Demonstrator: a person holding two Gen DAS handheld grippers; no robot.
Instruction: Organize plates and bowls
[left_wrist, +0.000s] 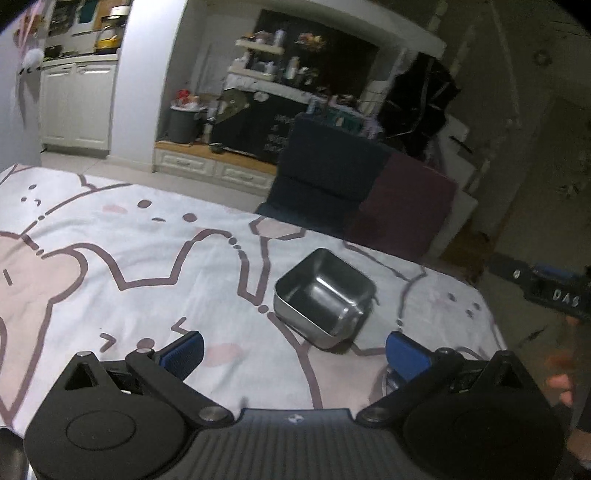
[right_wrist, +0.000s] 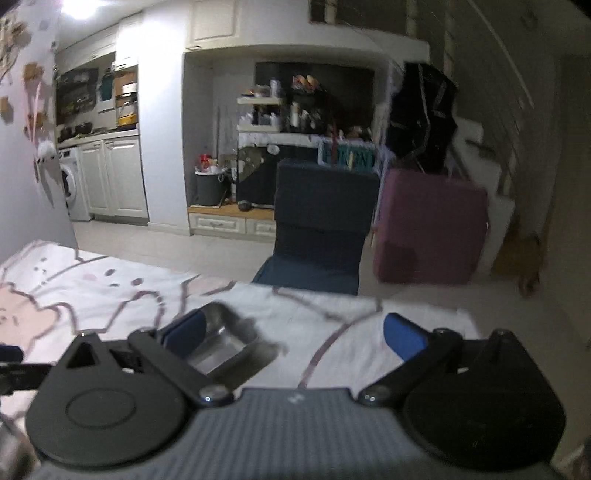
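A square stainless-steel bowl (left_wrist: 323, 297) stands on the table's patterned cloth (left_wrist: 129, 258), near the far right corner. My left gripper (left_wrist: 295, 352) is open and empty, hovering just short of the bowl, its blue pads (left_wrist: 184, 354) spread wide. In the right wrist view the same bowl (right_wrist: 225, 341) lies low and blurred, just behind the left fingertip. My right gripper (right_wrist: 293, 334) is open and empty above the table's far edge. The right gripper's body shows at the right edge of the left wrist view (left_wrist: 554, 291).
Beyond the table's far edge stand a dark blue chair (right_wrist: 321, 225) and a maroon block (right_wrist: 430, 225). A cluttered shelf alcove (right_wrist: 295, 122), white cabinets (right_wrist: 110, 177) and a washing machine (right_wrist: 72, 184) line the back wall.
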